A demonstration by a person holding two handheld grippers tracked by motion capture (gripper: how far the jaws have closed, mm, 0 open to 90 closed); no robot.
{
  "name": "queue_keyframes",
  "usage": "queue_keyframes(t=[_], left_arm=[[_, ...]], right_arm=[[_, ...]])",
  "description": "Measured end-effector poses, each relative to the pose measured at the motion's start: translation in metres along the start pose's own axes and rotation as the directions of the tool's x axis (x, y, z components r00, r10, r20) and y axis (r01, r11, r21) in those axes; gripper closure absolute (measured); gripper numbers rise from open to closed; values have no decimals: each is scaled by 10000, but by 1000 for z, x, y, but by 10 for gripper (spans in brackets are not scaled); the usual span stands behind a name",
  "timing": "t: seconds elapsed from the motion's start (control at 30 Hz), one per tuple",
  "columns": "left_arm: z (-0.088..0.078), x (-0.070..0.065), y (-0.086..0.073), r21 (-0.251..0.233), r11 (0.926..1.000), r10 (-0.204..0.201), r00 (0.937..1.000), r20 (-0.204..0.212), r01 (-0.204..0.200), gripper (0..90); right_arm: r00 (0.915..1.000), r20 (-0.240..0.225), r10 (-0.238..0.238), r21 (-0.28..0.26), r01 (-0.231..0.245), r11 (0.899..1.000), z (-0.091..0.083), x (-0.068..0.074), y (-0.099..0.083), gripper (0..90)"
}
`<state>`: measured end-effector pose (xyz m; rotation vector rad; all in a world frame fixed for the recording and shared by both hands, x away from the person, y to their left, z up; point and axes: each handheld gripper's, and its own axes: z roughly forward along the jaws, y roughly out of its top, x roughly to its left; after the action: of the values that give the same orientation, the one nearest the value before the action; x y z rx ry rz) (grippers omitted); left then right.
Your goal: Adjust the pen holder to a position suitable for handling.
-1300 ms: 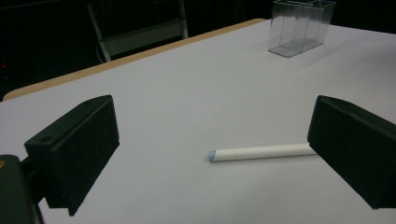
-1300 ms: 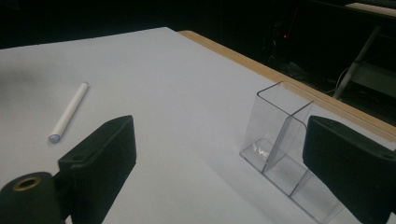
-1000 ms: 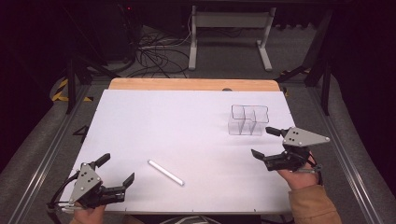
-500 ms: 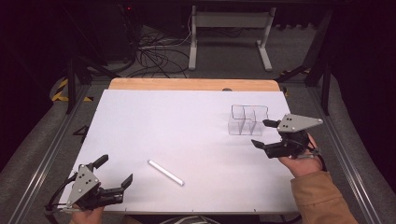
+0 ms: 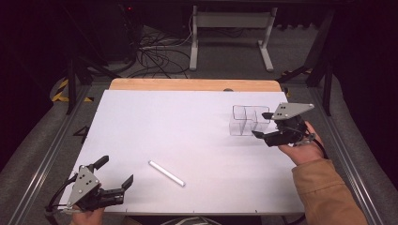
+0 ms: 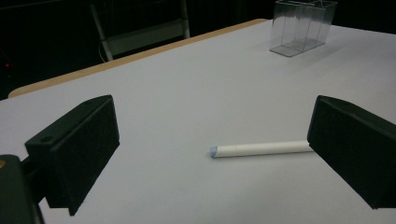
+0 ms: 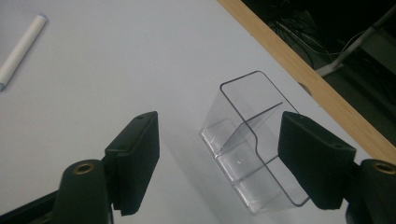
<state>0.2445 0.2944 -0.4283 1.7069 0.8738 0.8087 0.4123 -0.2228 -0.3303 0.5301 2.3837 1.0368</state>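
On the white table point(image 5: 197, 140), the clear divided holder point(image 5: 248, 121) stands at about two o'clock; the white stick point(image 5: 166, 173), possibly a capped marker, lies at six o'clock. The right gripper point(image 5: 264, 125), beside the holder, brackets its near end in the right gripper view, pads apparently not yet touching. Square it to the thin walls and close gently so the plastic doesn't skid. The left gripper point(image 5: 115, 172) rests spread wide, empty, facing the stick. Against the earlier frame, the right gripper has come up toward the holder, its jaws having just been closing.
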Motion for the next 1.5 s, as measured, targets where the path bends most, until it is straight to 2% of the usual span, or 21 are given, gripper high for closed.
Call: queue_keyframes(t=[0.1, 0.4, 0.47, 0.57, 0.83, 0.9, 0.93, 0.97, 1.0, 1.03, 1.07, 1.1, 1.17, 1.2, 1.37, 1.4, 1.5], left_arm=[[0, 0, 0, -32, 10000, 76, 10000, -10, -76, 30], [0, 0, 0, -4, 10000, 13, 10000, 31, -13, 30], [0, 0, 0, 0, 10000, 26, 10000, 21, -26, 30], [0, 0, 0, 5, 10000, 31, 10000, 16, -31, 30], [0, 0, 0, 12, 10000, 34, 10000, 47, -34, 30], [0, 1, 0, 2, 10000, 36, 10000, 34, -36, 30], [0, 1, 0, -1, 10000, 26, 10000, 43, -26, 30], [1, 1, 0, -1, 10000, 18, 10000, 51, -18, 30], [1, 1, 0, 3, 10000, 22, 10000, 53, -22, 30], [1, 1, 0, 8, 10000, 27, 10000, 58, -27, 30], [1, 1, 0, 7, 10000, 34, 10000, 64, -34, 30], [1, 0, 0, 4, 10000, 29, 10000, 68, -29, 30], [1, 0, 0, 2, 10000, 28, 10000, 67, -28, 30], [1, 1, 0, 3, 10000, 23, 10000, 73, -23, 30], [1, 1, 0, 6, 10000, 29, 10000, 79, -29, 30], [1, 1, 0, 6, 10000, 13, 10000, 91, -13, 31], [1, 1, -1, 10, 10000, -4, 10000, 100, 3, 30]], right_arm=[[9999, -2, -106, 178, 106, 9998, 3, -2, 2, 299], [9999, 39, -152, 174, 152, 9997, 9, -9, 3, 303], [9993, -230, -298, 222, 303, 9993, 10, -12, 4, 312], [9965, -356, -758, 539, 777, 9955, 13, -12, 6, 316], [9955, -654, -679, 993, 742, 9923, 23, -27, 7, 352], [9933, -767, -861, 1334, 958, 9864, 26, -31, 6, 363], [9945, -740, -744, 1427, 844, 9862, 29, -32, 6, 366], [9915, -962, -878, 1702, 1033, 9800, 32, -35, 6, 383], [9915, -962, -878, 1702, 1033, 9800, 32, -35, 6, 383], [9884, -1066, -1078, 1839, 1261, 9748, 34, -37, 7, 387], [9896, -1068, -966, 1882, 1155, 9753, 36, -38, 7, 390], [9865, -1186, -1128, 2052, 1355, 9693, 38, -40, 6, 393], [9880, -1193, -979, 2211, 1225, 9675, 44, -42, 6, 403], [9851, -1333, -1083, 2239, 1364, 9650, 45, -44, 6, 409], [9861, -1398, -900, 2332, 1211, 9649, 53, -47, 6, 439], [9847, -1458, -955, 2502, 1301, 9594, 58, -48, 6, 454], [9848, -1457, -951, 2743, 1325, 9525, 65, -48, 6, 472]])
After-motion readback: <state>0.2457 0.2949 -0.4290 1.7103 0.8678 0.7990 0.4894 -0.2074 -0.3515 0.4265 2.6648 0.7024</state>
